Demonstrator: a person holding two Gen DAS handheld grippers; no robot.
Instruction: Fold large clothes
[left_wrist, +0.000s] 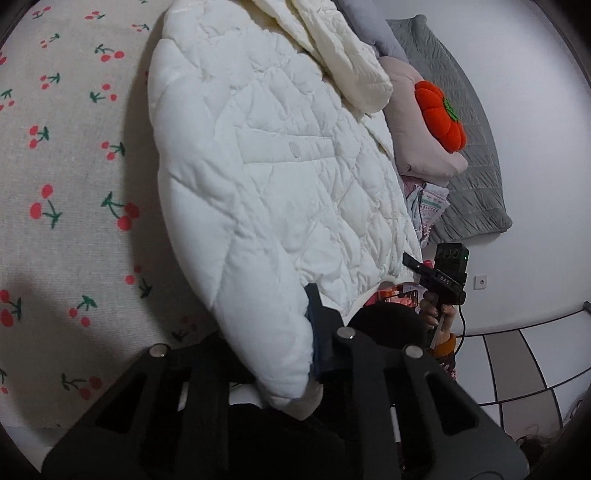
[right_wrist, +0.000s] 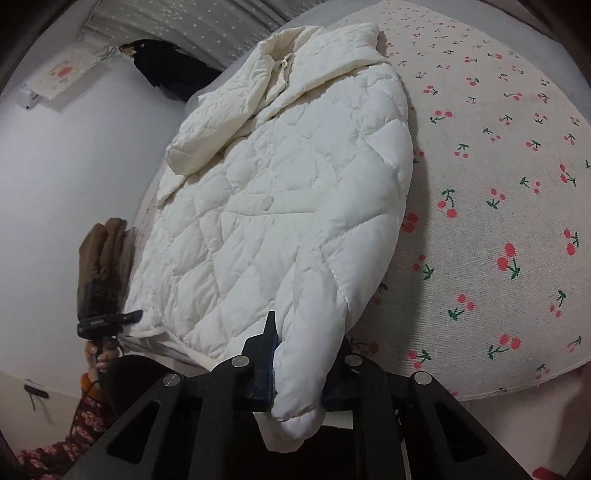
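While both grippers grip it, the jacket (left_wrist: 277, 166) lies ahead of them, long axis running away.
The left gripper (left_wrist: 310, 350) is clamped on a sleeve cuff (left_wrist: 291, 373), and the right gripper (right_wrist: 295, 369) likewise in its own view. Neither is clearly nearer. Collar is at the far end. Bare sheet (left_wrist: 74, 147) lies left of the left gripper, giving folding room; pillows (left_wrist: 424, 140) crowd its right.

A cherry-print bed (left_wrist: 74, 177) carries a white quilted jacket (left_wrist: 266, 192) and pillows (left_wrist: 421, 140).
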